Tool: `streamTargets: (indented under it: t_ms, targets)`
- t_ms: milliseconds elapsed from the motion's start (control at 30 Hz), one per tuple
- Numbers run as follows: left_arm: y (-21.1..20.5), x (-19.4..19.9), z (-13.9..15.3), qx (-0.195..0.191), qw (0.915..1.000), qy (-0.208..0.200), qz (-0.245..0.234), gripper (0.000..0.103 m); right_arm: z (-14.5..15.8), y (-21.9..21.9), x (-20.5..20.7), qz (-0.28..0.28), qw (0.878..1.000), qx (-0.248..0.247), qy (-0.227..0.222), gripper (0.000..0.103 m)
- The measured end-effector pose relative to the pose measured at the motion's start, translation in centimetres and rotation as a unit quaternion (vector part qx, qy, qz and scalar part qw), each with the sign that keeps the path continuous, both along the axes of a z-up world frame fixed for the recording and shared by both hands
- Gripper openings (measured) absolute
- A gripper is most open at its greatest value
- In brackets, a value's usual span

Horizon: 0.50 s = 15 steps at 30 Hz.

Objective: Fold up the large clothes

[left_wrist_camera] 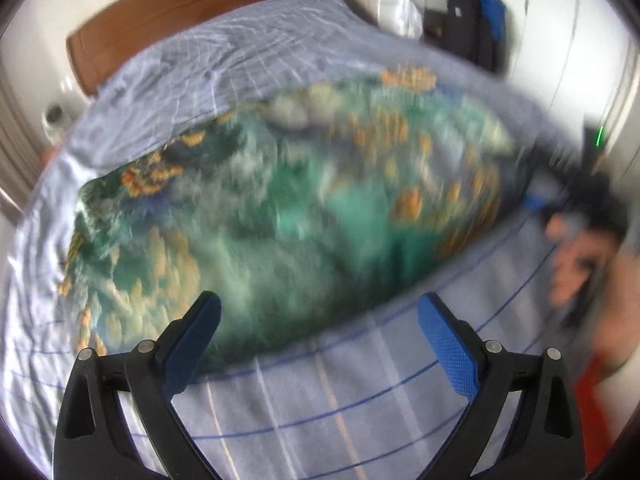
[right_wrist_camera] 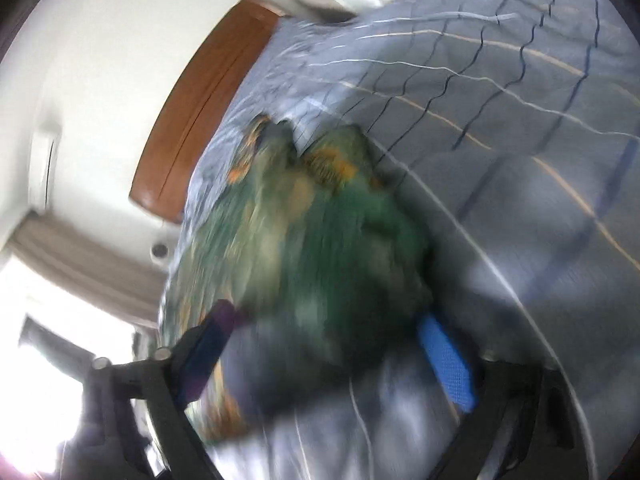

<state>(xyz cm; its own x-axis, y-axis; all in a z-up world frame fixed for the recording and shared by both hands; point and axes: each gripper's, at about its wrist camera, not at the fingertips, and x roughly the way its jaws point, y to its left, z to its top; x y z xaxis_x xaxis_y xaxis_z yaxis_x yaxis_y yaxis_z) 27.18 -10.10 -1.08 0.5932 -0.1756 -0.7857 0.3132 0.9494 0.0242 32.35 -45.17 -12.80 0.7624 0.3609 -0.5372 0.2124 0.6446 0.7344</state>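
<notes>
In the left wrist view we see the bed covered with a pale blue checked sheet, and on it the garment, a large green cloth with orange and white patches. It lies spread across the middle of the bed, and its near edge is just in front of our left gripper. The fingers of this gripper stand wide apart and hold nothing; they hover above the sheet, pointing toward the garment. At the right edge we see a blurred hand with a dark tool, beside the right end of the garment; we cannot tell what it does there. Behind the bed there is a brown headboard, and far behind a dark bag with blue parts near the wall. This bag appears only in this view.

In the right wrist view everything is strongly blurred and tilted, so the headboard runs diagonally. The garment fills the middle and looks bunched, and its near end lies between the fingers of the right gripper. The fingers are apart, but we cannot tell if they touch the cloth. Only this view shows a bright window with a curtain at the left.
</notes>
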Motion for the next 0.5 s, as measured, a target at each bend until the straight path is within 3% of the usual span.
streamTargets:
  t_ms: [67,133,200,267,300,367,400,500]
  targets:
    - [-0.3,1.8,2.9,-0.040,0.9992,0.005,-0.004,0.099,1.3,0.8,0.2,-0.016,0.999,-0.040,0.003,0.042]
    - [-1.4,3.6,5.8,-0.074,0.9970,0.004,-0.022,0.099,4.7,3.3,-1.2,0.000,0.990,-0.128,-0.051,0.032]
    - [-3.8,5.8,8.3,-0.105,0.9912,0.032,-0.074,0.099,8.2,7.2,-3.4,0.025,0.965,-0.235,-0.113,0.031]
    - [-6.1,7.1,9.1,-0.111,0.9855,0.061,-0.113,0.099,10.3,10.6,-5.2,0.051,0.938,-0.303,-0.158,0.030]
    - [-7.3,7.6,9.3,-0.104,0.9838,0.071,-0.127,0.099,11.2,12.7,-6.1,0.069,0.922,-0.336,-0.181,0.030]
    - [-9.2,8.2,9.2,-0.071,0.9843,0.081,-0.140,0.099,12.1,15.3,-6.7,0.093,0.901,-0.372,-0.204,0.030]
    - [-9.8,8.3,9.0,-0.059,0.9847,0.085,-0.140,0.099,12.4,17.2,-7.2,0.109,0.884,-0.398,-0.219,0.029]
    - [-10.2,8.4,8.6,-0.032,0.9861,0.091,-0.135,0.099,12.6,20.8,-8.1,0.144,0.848,-0.448,-0.244,0.029]
